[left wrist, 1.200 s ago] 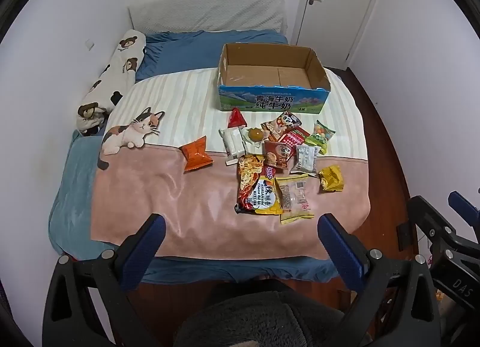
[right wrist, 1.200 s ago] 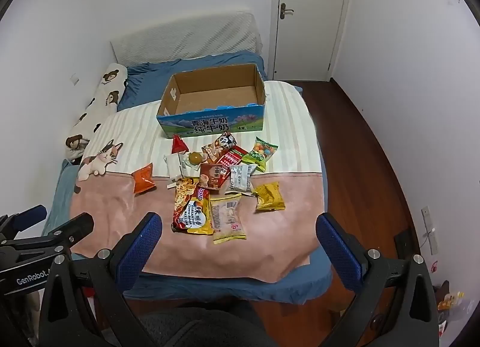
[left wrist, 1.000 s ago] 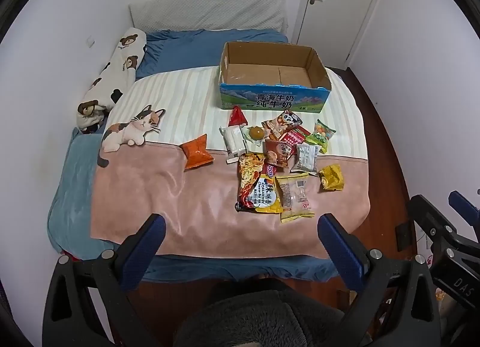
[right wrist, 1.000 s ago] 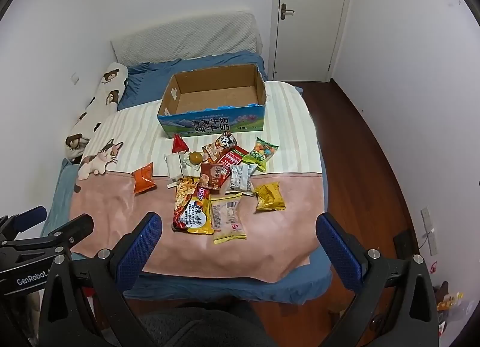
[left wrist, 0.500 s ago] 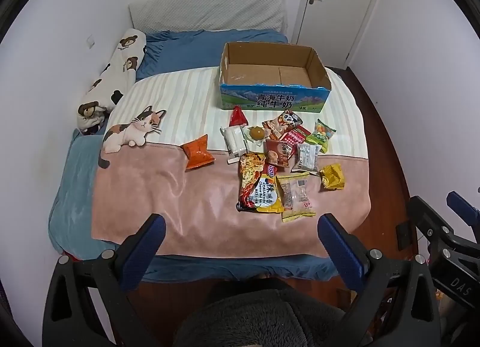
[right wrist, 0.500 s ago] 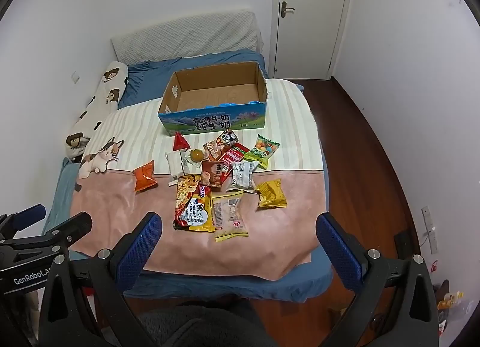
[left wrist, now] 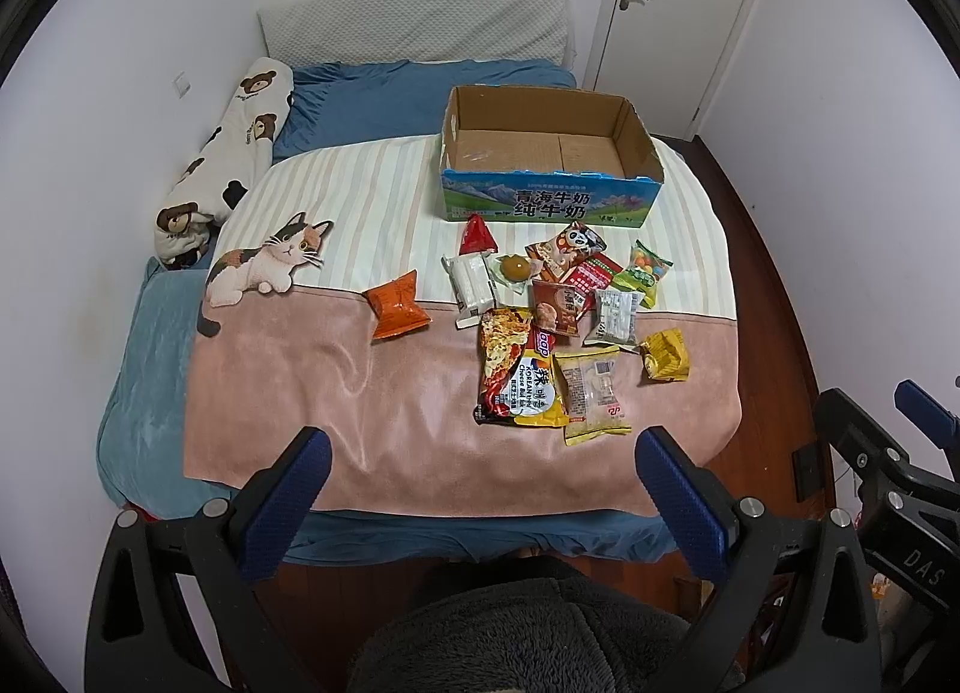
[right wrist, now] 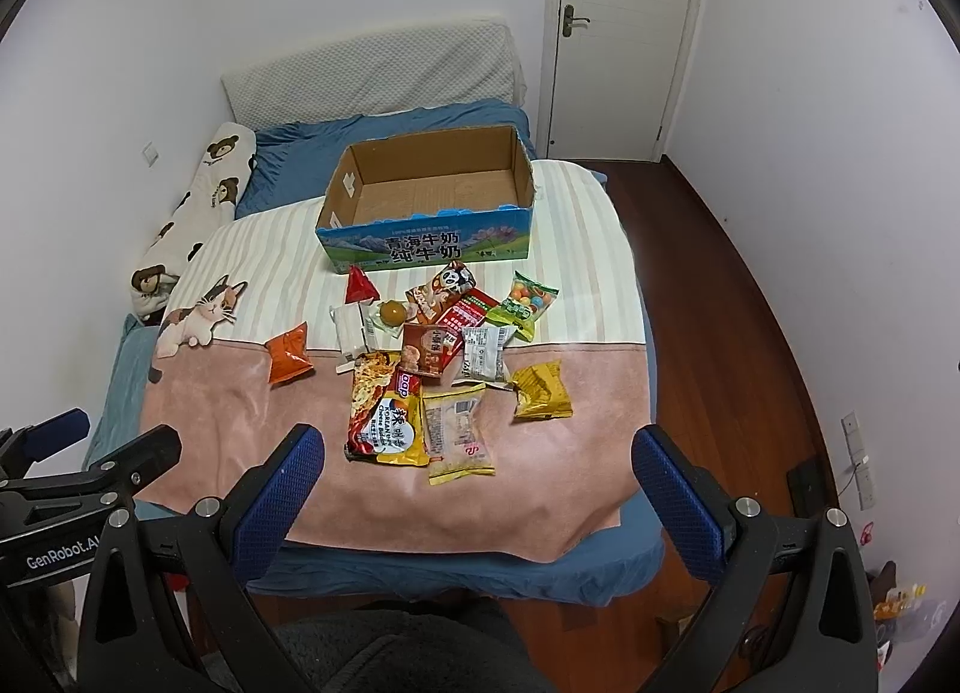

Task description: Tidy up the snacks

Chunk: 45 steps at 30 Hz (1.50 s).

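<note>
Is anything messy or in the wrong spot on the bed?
Yes. The snacks lie in a loose, overlapping pile on the blanket instead of in the cardboard box, which is empty. One orange packet sits off by itself, left of the pile. The box's front top edge looks ragged, as if torn open.

Even, soft overhead room light, faint shadows, mild sheen on wrappers; sharp focus throughout, heavy fisheye bending and black vignette corners.

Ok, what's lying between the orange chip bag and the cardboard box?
Mostly bare striped blanket. In the left wrist view only the small red triangular packet sits near that line, just in front of the cardboard box; the orange chip bag lies apart from the pile.
</note>
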Motion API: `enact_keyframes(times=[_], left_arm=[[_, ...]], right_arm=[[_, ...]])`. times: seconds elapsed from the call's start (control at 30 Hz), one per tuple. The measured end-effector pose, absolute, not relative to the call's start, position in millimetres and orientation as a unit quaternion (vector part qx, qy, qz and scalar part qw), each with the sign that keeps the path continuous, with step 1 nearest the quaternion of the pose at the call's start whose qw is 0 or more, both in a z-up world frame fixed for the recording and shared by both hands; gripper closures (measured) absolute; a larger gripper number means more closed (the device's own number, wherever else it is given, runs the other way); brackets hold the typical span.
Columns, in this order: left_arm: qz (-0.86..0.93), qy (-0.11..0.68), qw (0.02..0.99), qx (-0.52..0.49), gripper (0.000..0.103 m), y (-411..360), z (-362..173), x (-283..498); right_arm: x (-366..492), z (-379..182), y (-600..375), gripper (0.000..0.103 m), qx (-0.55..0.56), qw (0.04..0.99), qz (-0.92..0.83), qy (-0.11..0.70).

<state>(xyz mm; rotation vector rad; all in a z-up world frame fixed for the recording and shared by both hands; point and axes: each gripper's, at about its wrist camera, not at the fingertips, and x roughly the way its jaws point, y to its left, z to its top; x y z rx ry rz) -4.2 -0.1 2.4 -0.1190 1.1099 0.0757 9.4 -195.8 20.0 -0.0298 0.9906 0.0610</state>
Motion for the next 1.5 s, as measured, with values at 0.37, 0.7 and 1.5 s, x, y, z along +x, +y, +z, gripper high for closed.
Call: enact_keyframes(times=[0.37,0.7,1.5], left_arm=[[0.038,0.524,0.849,-0.059,0.0,4.1,6.1,-1.1],[0.035,0.525,0.848,-0.06,0.0,4.7,7.4,-0.3],[0.034,0.522,0.85,-0.062,0.0,3.8,13.6,-1.8]], right_arm=[[12.9,22.3,-192.4,0.0,-0.014,0.879,0.032,0.476],[11.0,23.5,-191.3,0.0,-0.015,0.879,0.033,0.476],[5.2,29.0,-192.3,0.0,-0.014,0.881,0.035,0.471]])
